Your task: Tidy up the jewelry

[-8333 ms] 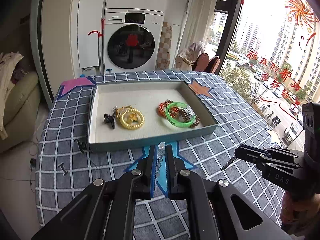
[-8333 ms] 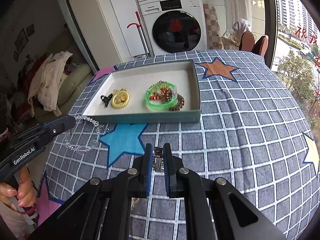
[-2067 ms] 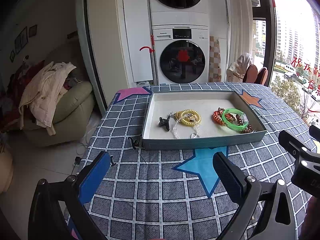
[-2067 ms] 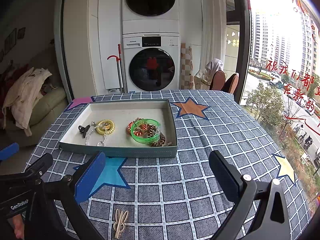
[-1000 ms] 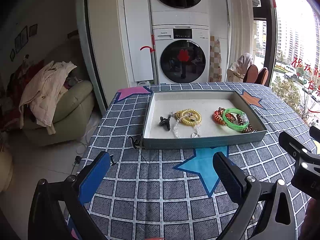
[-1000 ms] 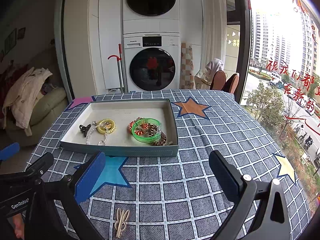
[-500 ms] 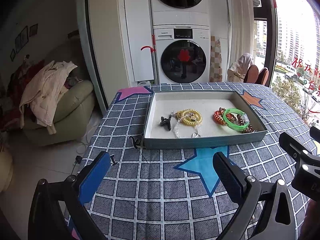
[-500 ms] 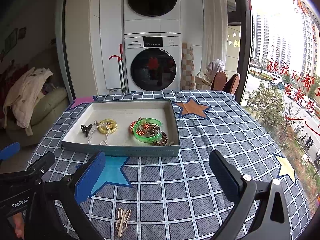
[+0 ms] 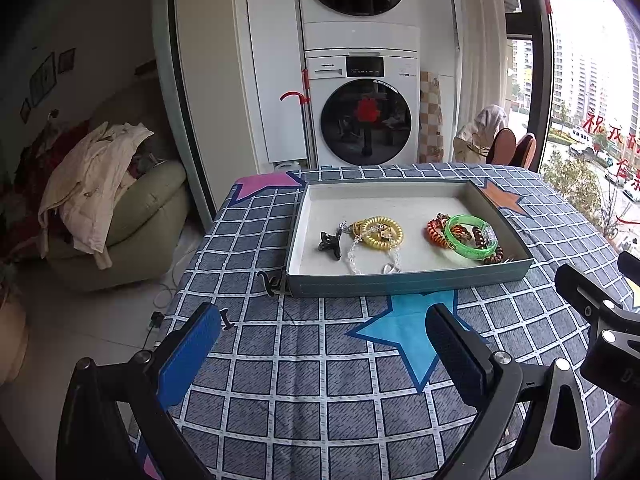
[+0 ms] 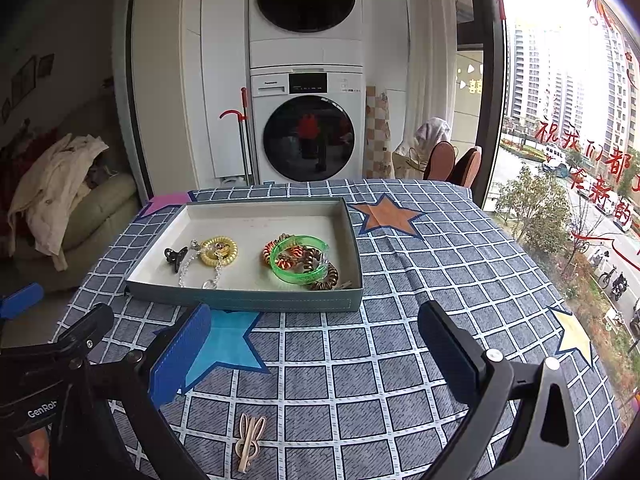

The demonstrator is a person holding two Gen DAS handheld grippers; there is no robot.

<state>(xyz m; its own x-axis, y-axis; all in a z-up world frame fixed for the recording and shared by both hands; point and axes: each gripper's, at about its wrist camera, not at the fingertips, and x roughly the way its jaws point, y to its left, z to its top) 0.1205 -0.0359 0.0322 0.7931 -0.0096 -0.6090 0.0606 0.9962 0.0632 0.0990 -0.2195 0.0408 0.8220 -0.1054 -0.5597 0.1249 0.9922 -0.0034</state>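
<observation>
We're holding both grippers spread wide right now, nothing in either one. The left gripper is hovering over the checked tablecloth with its blue-padded fingers well apart, and the right gripper is doing the same, jaws wide and not touching anything. Both are pointing forward at the tray, held level and a little back from it.

Readable stuff: "GenRo…" is showing on the left gripper's body in the right wrist view, and the washing machine behind the table is wearing a Panasonic badge. Red Chinese lettering on the window is too curved for us to read fully.

The jewelry is sitting in the tray: black claw clip, yellow coil band with a clear bead chain draped across it, and a green bangle lying on orange and brown coil bands. A beige hair clip is lying on the cloth near the right gripper, outside the tray.
</observation>
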